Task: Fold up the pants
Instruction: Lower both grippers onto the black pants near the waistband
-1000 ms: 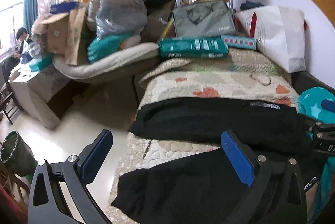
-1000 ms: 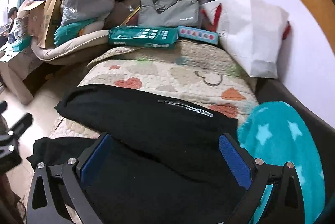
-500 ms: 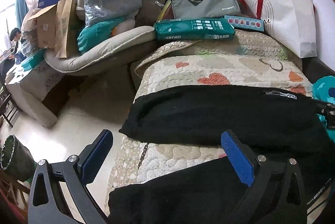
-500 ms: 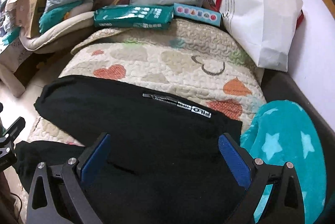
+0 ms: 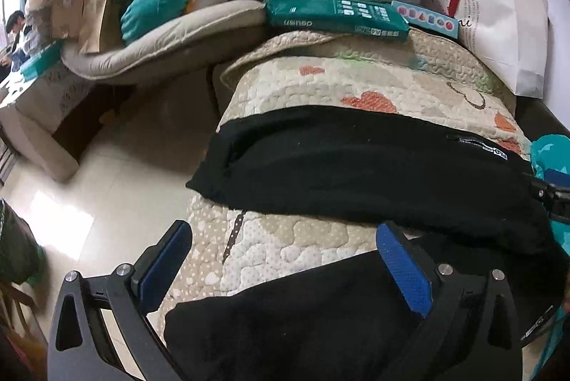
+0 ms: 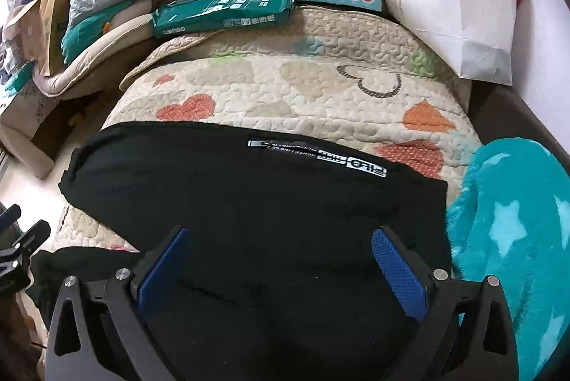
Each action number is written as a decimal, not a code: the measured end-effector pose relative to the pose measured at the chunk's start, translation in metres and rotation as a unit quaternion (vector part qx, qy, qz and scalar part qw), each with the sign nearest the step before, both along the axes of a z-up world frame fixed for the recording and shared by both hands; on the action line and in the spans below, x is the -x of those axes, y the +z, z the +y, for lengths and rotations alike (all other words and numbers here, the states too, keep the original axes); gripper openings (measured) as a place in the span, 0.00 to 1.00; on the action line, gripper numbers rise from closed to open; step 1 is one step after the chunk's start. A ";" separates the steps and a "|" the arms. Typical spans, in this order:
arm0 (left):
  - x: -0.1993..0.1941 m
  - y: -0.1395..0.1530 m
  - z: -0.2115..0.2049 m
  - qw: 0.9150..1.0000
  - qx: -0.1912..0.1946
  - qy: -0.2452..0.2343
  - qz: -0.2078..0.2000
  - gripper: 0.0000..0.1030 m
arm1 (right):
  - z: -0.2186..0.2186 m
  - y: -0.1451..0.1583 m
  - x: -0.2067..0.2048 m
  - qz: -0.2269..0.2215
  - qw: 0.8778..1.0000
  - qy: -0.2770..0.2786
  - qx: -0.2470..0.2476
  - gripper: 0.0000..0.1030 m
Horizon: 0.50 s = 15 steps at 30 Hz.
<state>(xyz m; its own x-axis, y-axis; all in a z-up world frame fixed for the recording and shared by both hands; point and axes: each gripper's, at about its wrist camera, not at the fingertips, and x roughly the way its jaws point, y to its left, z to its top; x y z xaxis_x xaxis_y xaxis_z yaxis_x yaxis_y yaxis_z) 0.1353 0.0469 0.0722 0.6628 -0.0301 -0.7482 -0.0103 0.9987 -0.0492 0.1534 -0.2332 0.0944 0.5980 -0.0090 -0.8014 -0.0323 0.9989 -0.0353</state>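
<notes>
so the black pants [image 6: 249, 202] are spread over the quilted heart blanket [image 6: 302, 96], filling the middle and bottom of both views, two legs apart with a strip of quilt showing between them in the left wrist view. left gripper [image 5: 281, 259] sits at the bottom of the frame, jaws wide apart, holding nothing, over the near leg. right gripper [image 6: 278, 259] also spread wide over the waist area, looks like it's just above the fabric but hard to say. teal star blanket [image 6: 516, 238] at right, green box [image 6: 224, 10] up top
</notes>
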 end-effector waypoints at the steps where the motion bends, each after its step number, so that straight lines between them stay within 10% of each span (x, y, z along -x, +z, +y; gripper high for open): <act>1: -0.001 -0.001 0.001 1.000 0.004 0.001 0.003 1.00 | 0.000 -0.001 0.000 0.001 1.000 0.001 0.000 1.00; 15: 0.000 -0.008 0.000 1.000 0.002 -0.001 0.015 1.00 | -0.010 -0.010 -0.001 0.019 0.999 -0.018 -0.025 1.00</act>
<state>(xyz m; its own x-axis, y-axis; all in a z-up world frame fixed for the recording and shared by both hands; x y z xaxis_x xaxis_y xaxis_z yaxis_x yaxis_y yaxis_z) 0.1353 0.0472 0.0644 0.6404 -0.0353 -0.7673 -0.0094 0.9985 -0.0538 0.1546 -0.2430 0.0840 0.5675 0.0097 -0.8233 0.0043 0.9999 0.0148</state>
